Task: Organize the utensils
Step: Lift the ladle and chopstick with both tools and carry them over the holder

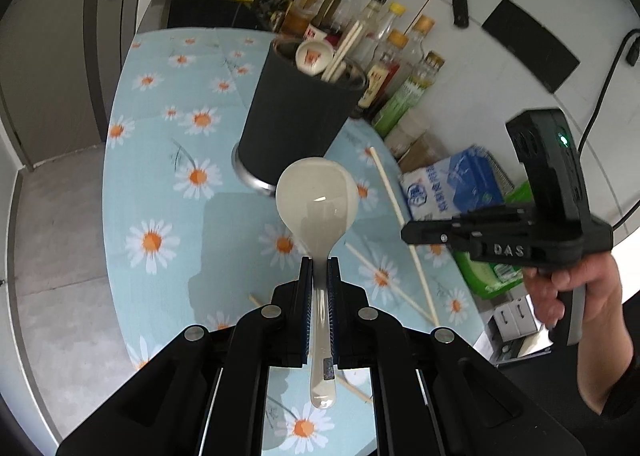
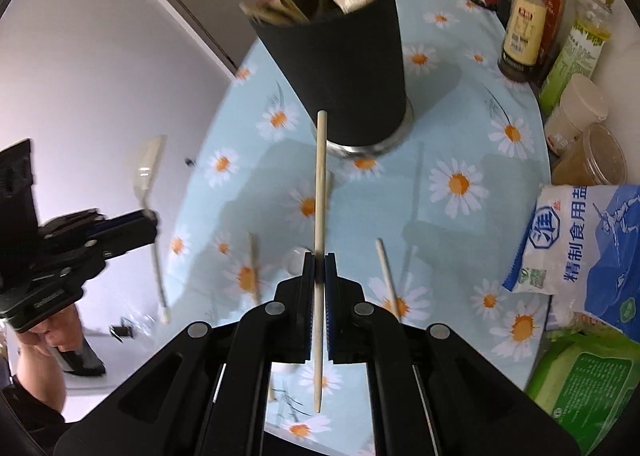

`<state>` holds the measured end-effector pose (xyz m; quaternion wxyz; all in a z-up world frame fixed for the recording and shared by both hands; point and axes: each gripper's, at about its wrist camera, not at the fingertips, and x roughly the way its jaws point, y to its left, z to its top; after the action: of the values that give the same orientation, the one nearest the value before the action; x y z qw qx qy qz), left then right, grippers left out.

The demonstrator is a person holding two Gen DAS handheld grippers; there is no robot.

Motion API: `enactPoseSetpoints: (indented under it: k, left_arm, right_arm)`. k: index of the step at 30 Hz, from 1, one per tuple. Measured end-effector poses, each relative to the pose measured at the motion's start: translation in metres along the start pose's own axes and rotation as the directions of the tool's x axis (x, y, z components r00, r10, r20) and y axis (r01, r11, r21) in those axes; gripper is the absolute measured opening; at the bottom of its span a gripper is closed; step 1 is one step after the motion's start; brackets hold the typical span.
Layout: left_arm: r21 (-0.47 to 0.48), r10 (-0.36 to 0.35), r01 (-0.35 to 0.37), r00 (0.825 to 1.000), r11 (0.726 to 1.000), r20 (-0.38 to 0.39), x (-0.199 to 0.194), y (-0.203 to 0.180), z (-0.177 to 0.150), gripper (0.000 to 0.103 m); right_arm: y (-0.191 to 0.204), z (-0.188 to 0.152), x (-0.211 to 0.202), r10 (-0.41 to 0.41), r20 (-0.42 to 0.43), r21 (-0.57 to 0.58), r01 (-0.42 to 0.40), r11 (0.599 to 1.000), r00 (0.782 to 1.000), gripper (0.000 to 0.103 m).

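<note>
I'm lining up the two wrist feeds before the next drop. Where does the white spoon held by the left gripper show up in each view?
Left wrist view: the white spoon sits at centre, its handle clamped in the left gripper, bowl pointing toward the holder.
Right wrist view: the same spoon shows blurred at the left edge, sticking up from the left gripper.
Shared landmark: the black utensil holder on the daisy tablecloth.

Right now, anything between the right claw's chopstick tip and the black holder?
Nothing solid: in the right wrist view, only bare daisy tablecloth shows between the chopstick and holder.
</note>
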<state>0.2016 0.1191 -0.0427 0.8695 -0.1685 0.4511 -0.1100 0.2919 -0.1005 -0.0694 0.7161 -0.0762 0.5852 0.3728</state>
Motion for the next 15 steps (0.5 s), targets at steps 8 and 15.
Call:
enactPoseSetpoints:
  k: [8,15]
  left_arm:
    - [0.024,-0.052,0.050,0.995,0.998,0.087,-0.017,-0.001,0.025,0.006]
    - [0.065,-0.069,0.059,0.982,0.996,0.174,-0.033,-0.006,0.057,0.006]
  right_arm:
    - [0.009,0.009,-0.037,0.166,0.185,0.008,-0.171,0.985,0.968,0.006]
    - [0.019,0.038,-0.061,0.234,0.352,-0.066,-0.225,0.972,0.906,0.006]
